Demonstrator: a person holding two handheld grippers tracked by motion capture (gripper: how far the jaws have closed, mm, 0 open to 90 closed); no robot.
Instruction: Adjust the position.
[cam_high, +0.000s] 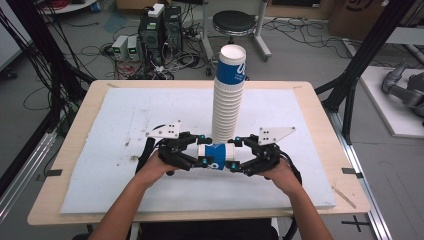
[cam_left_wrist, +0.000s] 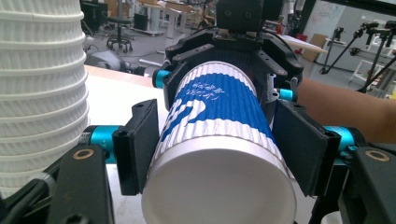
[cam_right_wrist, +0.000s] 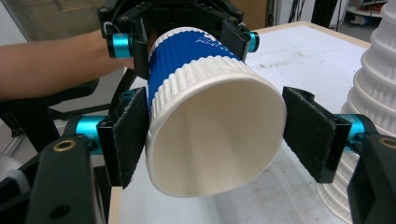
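My left gripper is clamped on the base end of a blue-and-white paper cup; in the left gripper view both black pads press flat against its ribbed sides. My right gripper sits at the open mouth end of that cup. In the right gripper view one pad touches the rim while the other stands a little off it, so I read those jaws as not gripping, though the angle is poor and I may be wrong.

From the high view, the cup lies level between the two grippers, left gripper on one side and right gripper on the other, held just above the white mat. I count one cup in hand.

Just behind it stands one tall stack of cups, upright on the mat, white ribbed rims piled close with a blue-banded cup on top; the rims are too many and too fine to count surely.

The mat rests on one wooden table. Beyond it, one round black stool stands on the floor.
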